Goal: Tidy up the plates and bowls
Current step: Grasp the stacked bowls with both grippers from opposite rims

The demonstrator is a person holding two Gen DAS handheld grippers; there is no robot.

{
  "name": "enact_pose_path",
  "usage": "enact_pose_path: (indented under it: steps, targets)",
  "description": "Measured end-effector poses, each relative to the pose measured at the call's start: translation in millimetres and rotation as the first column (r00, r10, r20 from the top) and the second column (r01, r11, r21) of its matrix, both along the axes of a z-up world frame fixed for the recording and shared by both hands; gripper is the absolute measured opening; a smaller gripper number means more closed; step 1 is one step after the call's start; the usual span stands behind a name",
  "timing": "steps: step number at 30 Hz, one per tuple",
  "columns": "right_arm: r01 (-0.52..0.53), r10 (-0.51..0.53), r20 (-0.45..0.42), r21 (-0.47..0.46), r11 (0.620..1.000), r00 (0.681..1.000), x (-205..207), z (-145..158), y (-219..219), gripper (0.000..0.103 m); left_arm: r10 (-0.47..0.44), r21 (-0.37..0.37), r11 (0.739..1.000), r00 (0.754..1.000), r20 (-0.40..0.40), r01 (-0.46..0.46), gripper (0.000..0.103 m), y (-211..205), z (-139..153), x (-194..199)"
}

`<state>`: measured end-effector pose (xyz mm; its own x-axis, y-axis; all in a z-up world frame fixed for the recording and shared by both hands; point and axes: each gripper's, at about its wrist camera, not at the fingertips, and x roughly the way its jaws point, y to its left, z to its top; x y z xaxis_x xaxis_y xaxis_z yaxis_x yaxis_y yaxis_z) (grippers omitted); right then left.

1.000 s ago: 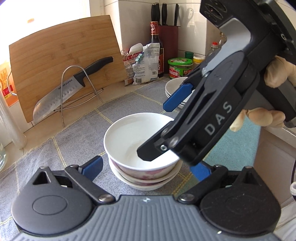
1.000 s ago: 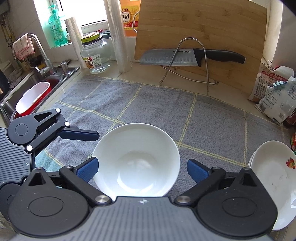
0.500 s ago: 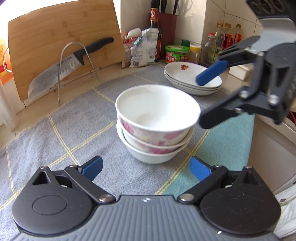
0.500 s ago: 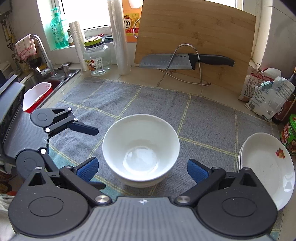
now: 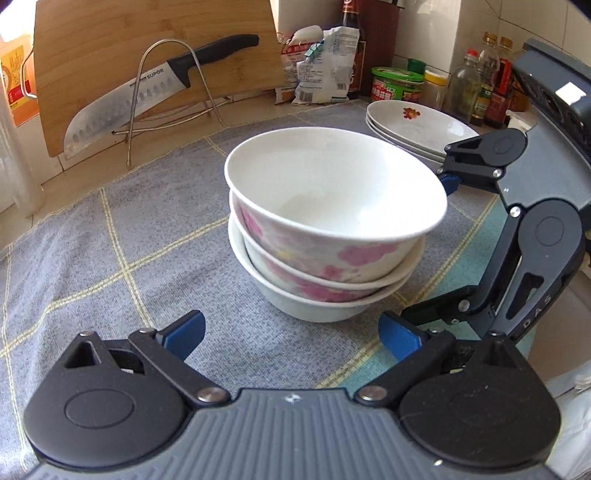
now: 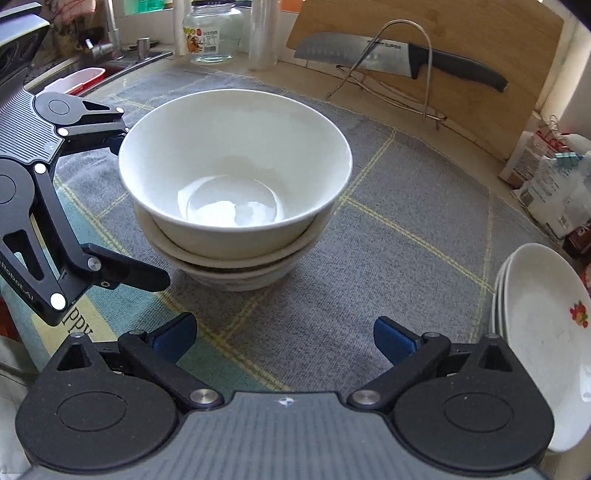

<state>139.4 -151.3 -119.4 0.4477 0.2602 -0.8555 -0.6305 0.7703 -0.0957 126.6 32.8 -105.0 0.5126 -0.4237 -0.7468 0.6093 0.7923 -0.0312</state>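
Note:
A stack of three white bowls with pink flowers (image 5: 332, 229) stands on the grey checked cloth (image 5: 110, 266); it also shows in the right wrist view (image 6: 236, 192). A stack of white plates (image 5: 417, 125) with a small fruit print lies behind and to the right, and at the right edge of the right wrist view (image 6: 543, 339). My left gripper (image 5: 291, 334) is open and empty, just in front of the bowls. My right gripper (image 6: 282, 338) is open and empty, low beside the bowls; in the left wrist view it shows on the right (image 5: 436, 251).
A bamboo cutting board (image 5: 147, 55) and a knife (image 5: 155, 92) on a wire stand lean at the back. Bags, jars and sauce bottles (image 5: 395, 83) line the wall. A glass jar (image 6: 214, 33) and the sink (image 6: 85, 77) lie to the far left.
Both grippers have dropped lower and drawn close to the bowl stack. The right gripper, above the top bowl a second ago, now sits open beside the stack.

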Motion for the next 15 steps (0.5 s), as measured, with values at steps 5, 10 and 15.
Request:
enact_pose_path:
  steps: [5, 10, 15]
  targets:
    - [-0.109, 0.109, -0.004, 0.057, 0.992, 0.994, 8.0, -6.5, -8.8, 0.103, 0.066, 0.013, 0.998, 0.998, -0.019, -0.066, 0.099, -9.3, -6.2, -4.5]
    - [-0.162, 0.162, 0.0, 0.061, 0.985, 0.987, 8.5, -6.0, -10.1, 0.103, 0.105, 0.04, 0.994, 0.994, -0.019, -0.104, 0.102, -11.8, -11.9, -7.9]
    - [-0.178, 0.178, 0.013, 0.071, 0.981, 0.984, 8.4, -6.9, -13.6, 0.103, 0.069, 0.036, 0.997, 0.998, -0.008, -0.069, 0.103, -10.3, -11.9, -5.3]
